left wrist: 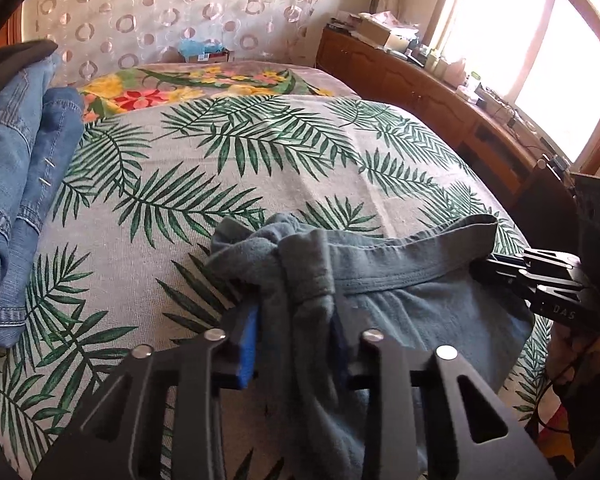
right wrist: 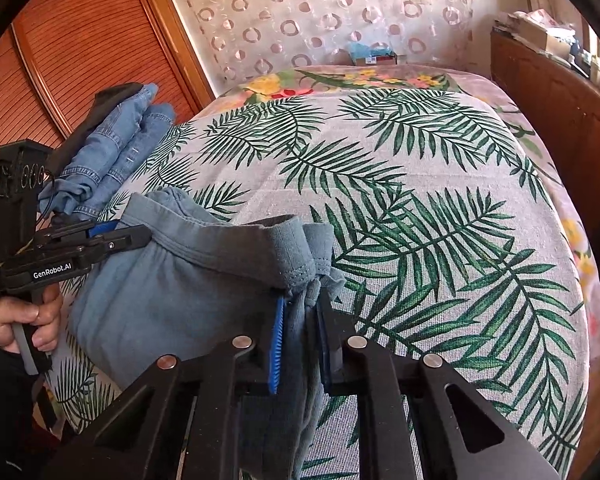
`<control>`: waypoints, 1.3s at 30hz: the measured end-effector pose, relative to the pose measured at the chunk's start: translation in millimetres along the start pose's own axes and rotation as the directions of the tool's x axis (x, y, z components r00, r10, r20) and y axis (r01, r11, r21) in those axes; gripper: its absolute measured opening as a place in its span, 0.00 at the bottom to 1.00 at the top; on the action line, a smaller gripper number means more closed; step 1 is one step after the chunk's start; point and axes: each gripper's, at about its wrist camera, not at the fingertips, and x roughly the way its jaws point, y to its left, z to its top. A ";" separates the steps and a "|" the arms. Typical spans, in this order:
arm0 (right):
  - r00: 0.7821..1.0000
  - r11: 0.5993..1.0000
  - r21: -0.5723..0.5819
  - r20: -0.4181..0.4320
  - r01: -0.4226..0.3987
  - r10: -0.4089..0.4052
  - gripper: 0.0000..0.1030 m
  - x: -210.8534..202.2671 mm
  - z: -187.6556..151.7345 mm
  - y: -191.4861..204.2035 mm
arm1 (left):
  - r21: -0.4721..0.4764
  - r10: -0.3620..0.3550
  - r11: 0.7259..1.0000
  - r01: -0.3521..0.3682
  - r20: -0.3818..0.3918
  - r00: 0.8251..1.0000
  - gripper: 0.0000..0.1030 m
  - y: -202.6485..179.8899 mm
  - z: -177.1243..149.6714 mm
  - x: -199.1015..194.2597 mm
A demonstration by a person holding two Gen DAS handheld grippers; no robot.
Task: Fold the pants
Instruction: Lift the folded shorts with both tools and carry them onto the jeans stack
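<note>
The left claw (left wrist: 296, 344) is clamping a bunched corner of the blue-grey pants (left wrist: 400, 280), its 2 blue-padded fingers (left wrist: 249, 344) pressing the fabric between them at 6 o'clock in the left wrist view. The right claw (right wrist: 300, 344) is gripping the opposite corner of the same waistband in the same way, cloth pinched between its pads (right wrist: 277, 346) at 6 o'clock in its own view. Each claw is showing in the other's camera: the right one (left wrist: 488, 266) at 3 o'clock, the left one (right wrist: 140, 236) at 9 o'clock with the person's hand (right wrist: 24, 316) wrapping its handle. The waistband is stretching between the 2 claws, and the pants are hanging just above the near edge of the bed (left wrist: 228, 168), whose cover is printed with green palm leaves. Farther out, folded denim jeans (left wrist: 16, 184) are lying at 9 o'clock on the bed, with a floral blanket (left wrist: 204, 82) at 12 o'clock. A wooden sideboard (left wrist: 432, 92) is running under the bright window (left wrist: 540, 48) toward 2 o'clock.
</note>
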 end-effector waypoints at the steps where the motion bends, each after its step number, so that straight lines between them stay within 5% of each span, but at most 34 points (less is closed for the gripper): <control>1: 1.000 1.000 0.001 0.004 -0.004 0.004 0.11 -0.1 -0.3 0.6 | 0.002 0.004 1.000 -0.004 0.008 1.000 0.22 -1.4 -0.2 -2.2; 20: 0.985 0.990 -0.141 0.169 -0.003 0.027 0.09 -45.7 13.0 47.6 | 0.038 0.040 0.998 -0.050 0.225 0.973 0.15 -18.5 9.4 -93.3; 39: 0.959 0.957 -0.289 0.263 -0.030 0.109 0.09 -38.7 75.5 95.8 | 0.011 0.150 0.986 -0.164 0.356 0.923 0.15 23.2 36.7 -156.9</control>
